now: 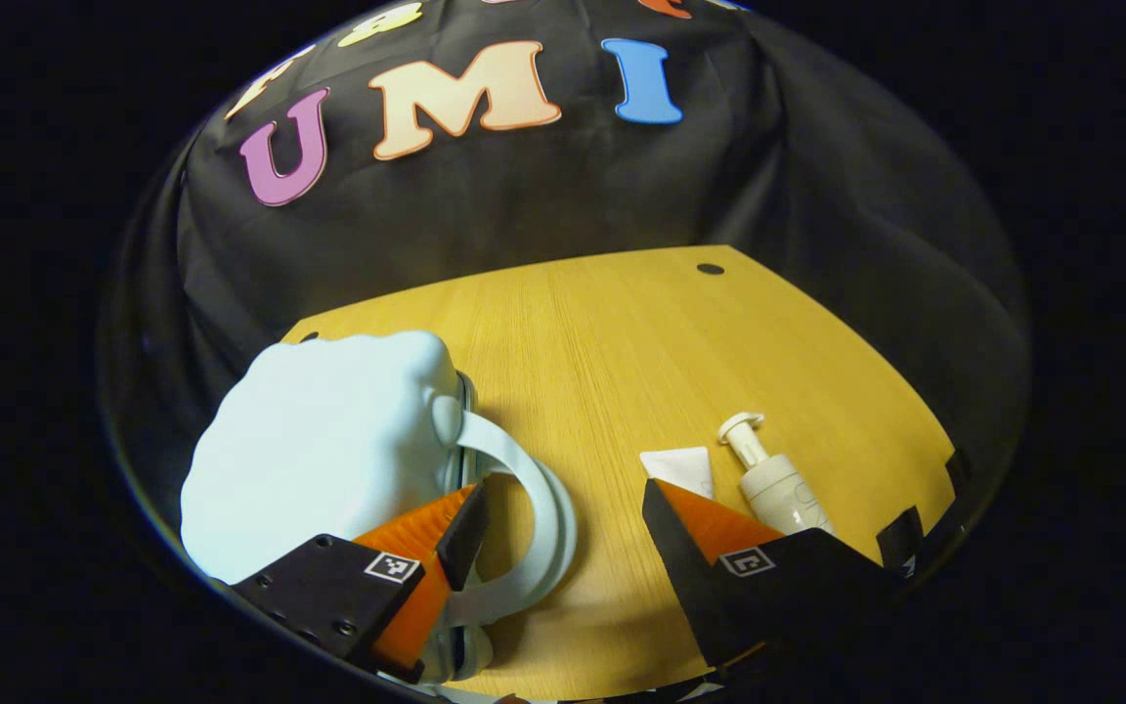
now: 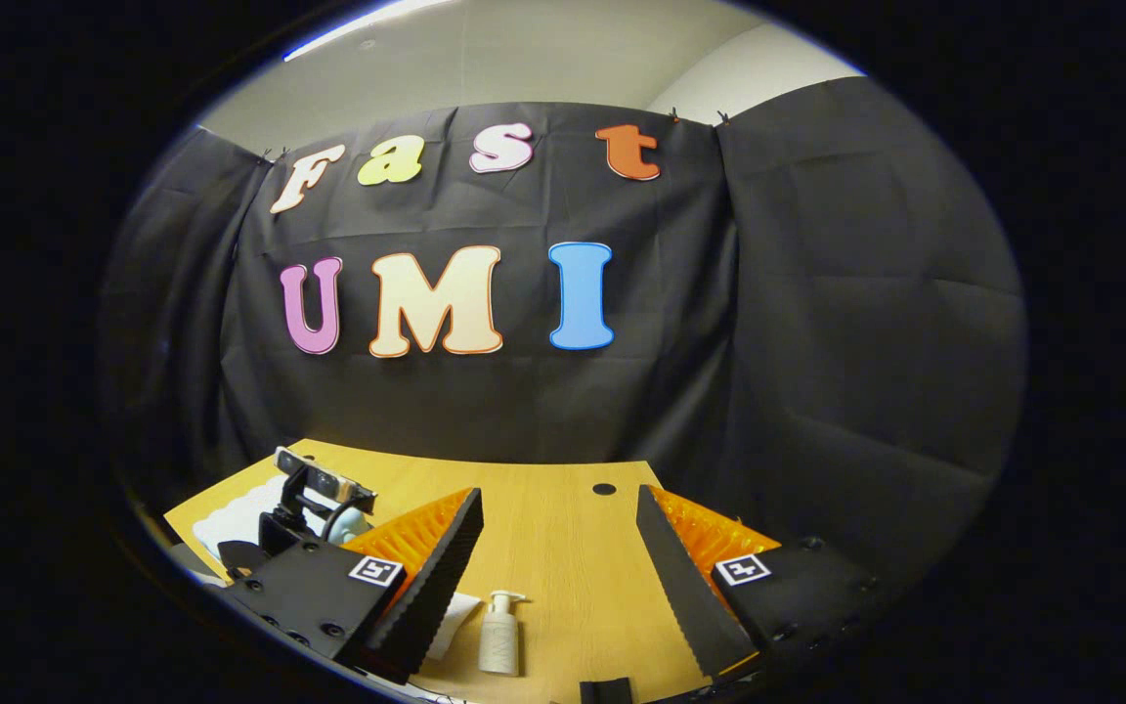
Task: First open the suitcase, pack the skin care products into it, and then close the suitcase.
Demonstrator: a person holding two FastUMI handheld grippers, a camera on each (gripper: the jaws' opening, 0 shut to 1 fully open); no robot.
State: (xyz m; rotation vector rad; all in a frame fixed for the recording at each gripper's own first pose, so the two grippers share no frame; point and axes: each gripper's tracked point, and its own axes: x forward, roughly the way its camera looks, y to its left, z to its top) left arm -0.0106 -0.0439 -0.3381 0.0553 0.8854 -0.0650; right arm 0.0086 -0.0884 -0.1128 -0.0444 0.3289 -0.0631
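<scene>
In the left gripper view, the left gripper (image 1: 563,523) has its fingers spread wide over the wooden surface (image 1: 622,332). The pale blue suitcase (image 1: 319,450) lies closed at the surface's left edge, its lid bumpy and rounded. Its looped handle (image 1: 543,518) curves out toward the middle of the surface, and the left finger (image 1: 460,533) sits inside that loop, at or just beside the handle; the right finger is well apart from it, so nothing is pinched. Toward the right edge lie two skin care products side by side: a white tube (image 1: 680,469) and a cream pump bottle (image 1: 778,484), the tube partly hidden behind the right finger.

In the right gripper view, the right gripper (image 2: 558,548) is held above the surface (image 2: 563,548) with its fingers wide and nothing between them. Below them the pump bottle (image 2: 499,636) lies near the front edge, the tube (image 2: 455,616) just beside it. At the left edge the suitcase (image 2: 231,518) shows, with the left gripper (image 2: 309,499) over it.
</scene>
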